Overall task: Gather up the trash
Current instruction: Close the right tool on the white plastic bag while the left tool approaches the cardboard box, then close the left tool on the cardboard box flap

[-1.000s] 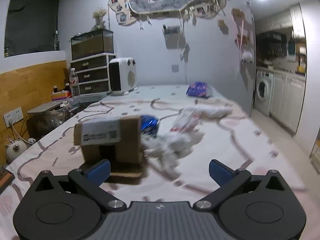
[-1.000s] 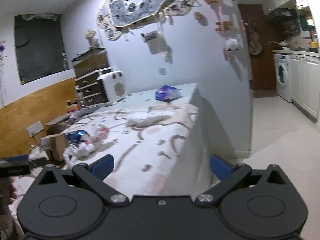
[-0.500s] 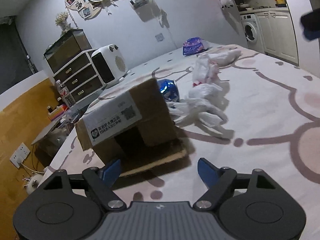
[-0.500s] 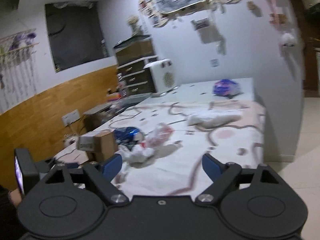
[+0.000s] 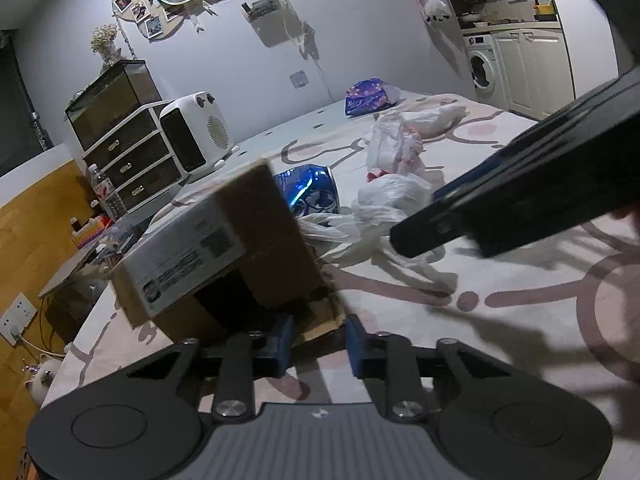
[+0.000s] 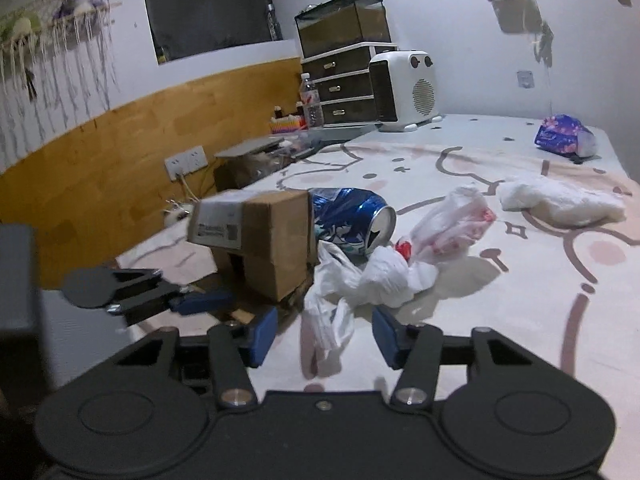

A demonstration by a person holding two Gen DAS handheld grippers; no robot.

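Patterned tablecloth [image 6: 520,312]: left gripper [image 5: 316,344] closing over cardboard box [image 5: 224,248] flap; right gripper [image 6: 324,336] closing around white plastic bag [image 6: 360,280] tail at 12 o'clock; pinch squarely, lift slowly.

Matt brown cardboard box [image 6: 276,240] with a paper label; glossy crushed blue metal can [image 6: 352,220]; thin crinkled white plastic bags [image 6: 360,276]; soft printed cloth covers the bench [image 6: 520,304].

At lower centre, the left tool [image 5: 318,342] is closing its jaws around the bottom flap of the cardboard box [image 5: 224,248]. The right tool [image 5: 424,232] reaches in from the right over a white plastic bag [image 5: 384,208].
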